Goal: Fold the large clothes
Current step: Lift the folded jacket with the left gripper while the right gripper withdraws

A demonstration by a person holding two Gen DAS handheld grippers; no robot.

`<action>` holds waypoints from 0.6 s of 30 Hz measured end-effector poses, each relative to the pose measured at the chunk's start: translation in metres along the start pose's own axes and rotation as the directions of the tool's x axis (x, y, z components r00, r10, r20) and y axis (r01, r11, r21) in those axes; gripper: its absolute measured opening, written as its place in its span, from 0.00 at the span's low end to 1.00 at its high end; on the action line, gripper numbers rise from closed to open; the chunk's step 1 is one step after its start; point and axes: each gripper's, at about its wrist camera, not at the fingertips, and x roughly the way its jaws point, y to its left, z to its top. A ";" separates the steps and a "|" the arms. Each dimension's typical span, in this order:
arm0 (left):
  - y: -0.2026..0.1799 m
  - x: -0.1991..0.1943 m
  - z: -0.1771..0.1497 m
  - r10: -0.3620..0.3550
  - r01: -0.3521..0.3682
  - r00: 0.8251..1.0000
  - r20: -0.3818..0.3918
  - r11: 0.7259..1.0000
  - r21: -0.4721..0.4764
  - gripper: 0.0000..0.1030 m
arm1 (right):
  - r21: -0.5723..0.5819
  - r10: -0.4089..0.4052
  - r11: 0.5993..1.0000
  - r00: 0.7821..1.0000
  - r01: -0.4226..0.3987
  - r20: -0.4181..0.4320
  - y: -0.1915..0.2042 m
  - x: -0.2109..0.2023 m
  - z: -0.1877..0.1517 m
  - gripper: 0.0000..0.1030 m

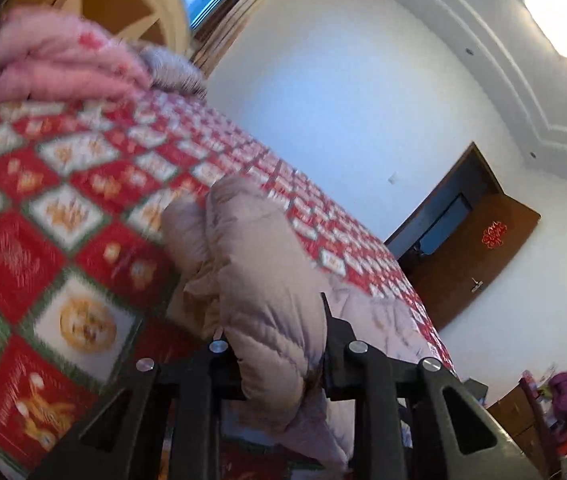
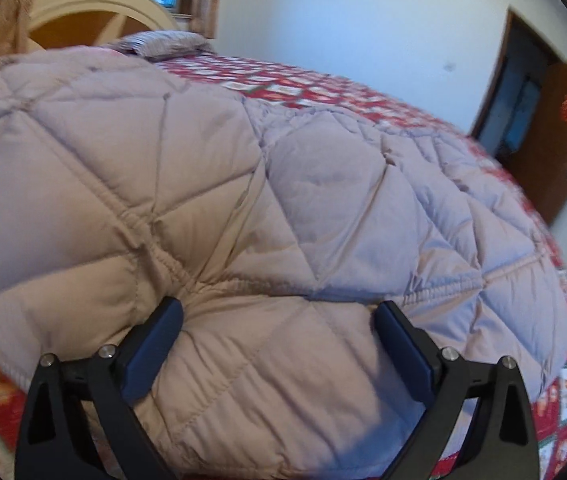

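A large pale mauve quilted puffer coat (image 2: 243,184) lies spread on a bed with a red patterned cover (image 2: 307,88). My right gripper (image 2: 279,312) is open, its blue-padded fingers (image 2: 155,344) wide apart and resting low on the coat's surface. In the left wrist view my left gripper (image 1: 275,344) is shut on a thick fold of the same coat (image 1: 259,280) and holds it lifted above the bed cover (image 1: 63,208). Its fingertips are hidden by the fabric.
A folded pink quilt (image 1: 55,60) lies near the cream headboard (image 1: 139,0). A striped pillow (image 2: 163,42) sits at the bed's head. A brown door (image 1: 479,256) stands open in the white wall. Furniture with purple and red items (image 1: 563,404) stands beside the bed.
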 end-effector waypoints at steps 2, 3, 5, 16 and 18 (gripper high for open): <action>-0.028 0.004 0.010 -0.019 0.018 1.000 0.011 0.997 0.071 0.23 | 0.028 0.063 0.998 0.998 -0.063 0.016 -0.019 -0.019 0.000 0.96; -0.044 0.009 0.015 -0.036 0.034 0.999 0.015 0.994 0.107 0.23 | 0.044 0.072 0.996 0.997 -0.074 0.041 -0.034 -0.032 -0.002 0.97; -0.082 0.020 0.020 -0.083 0.081 0.997 0.004 0.982 0.170 0.22 | 0.074 0.045 0.996 0.995 -0.052 0.091 -0.068 -0.055 -0.007 1.00; -0.301 0.139 -0.080 -0.202 0.328 0.941 -0.271 0.741 0.586 0.20 | 0.525 -0.247 0.827 0.969 0.203 0.016 -0.308 -0.091 -0.086 1.00; -0.321 0.165 -0.121 -0.172 0.374 0.918 -0.359 0.678 0.633 0.20 | 0.562 -0.265 0.797 0.964 0.220 -0.001 -0.327 -0.093 -0.099 1.00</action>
